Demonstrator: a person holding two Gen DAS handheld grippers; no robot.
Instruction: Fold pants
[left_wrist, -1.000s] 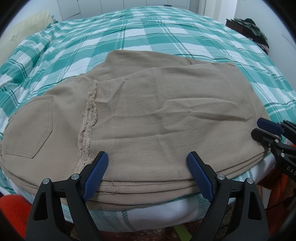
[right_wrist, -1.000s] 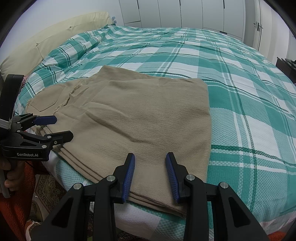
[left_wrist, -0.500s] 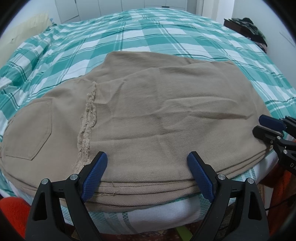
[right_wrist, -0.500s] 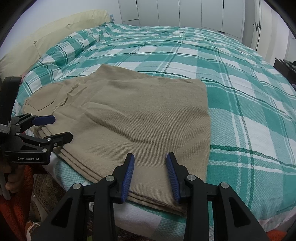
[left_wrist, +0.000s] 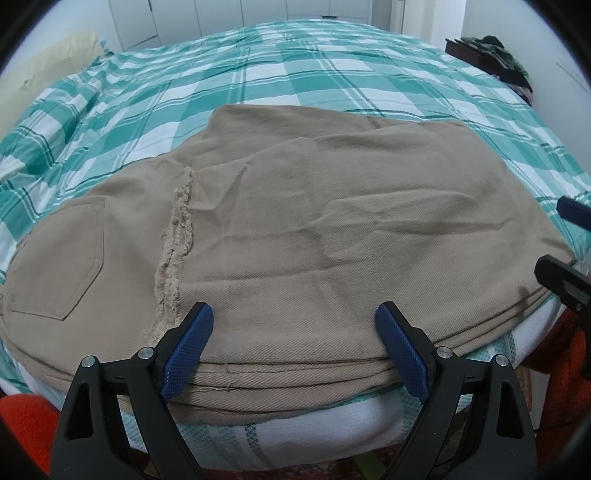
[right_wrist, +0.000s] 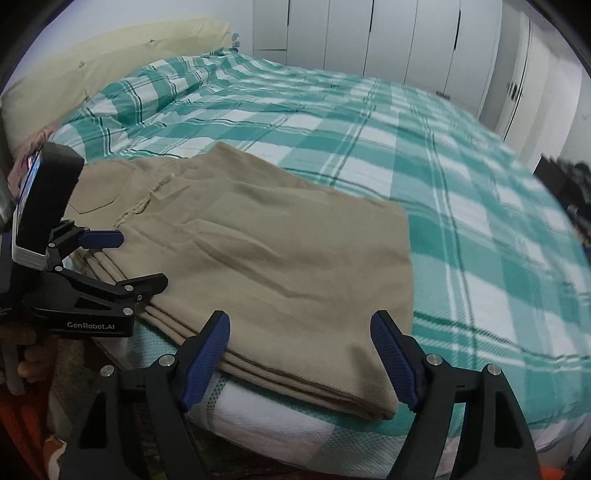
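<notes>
Tan pants (left_wrist: 314, 229) lie folded in layers at the near edge of the bed, with a back pocket and frayed hem at the left. They also show in the right wrist view (right_wrist: 277, 258). My left gripper (left_wrist: 295, 354) is open, its jaws wide apart just above the pants' near edge. My right gripper (right_wrist: 301, 362) is open over the pants' near right corner. The left gripper also shows at the left of the right wrist view (right_wrist: 129, 258), and the right gripper at the right edge of the left wrist view (left_wrist: 565, 240).
The bed has a green and white plaid cover (right_wrist: 461, 184) stretching far back. A cream pillow (right_wrist: 92, 66) lies at the far left. White wardrobe doors (right_wrist: 388, 37) stand behind. Dark clothes on a stand (left_wrist: 491, 55) sit at the far right.
My right gripper's jaws have opened much wider and it has drawn back and tilted up. The left gripper has stayed open and shifted only slightly.
</notes>
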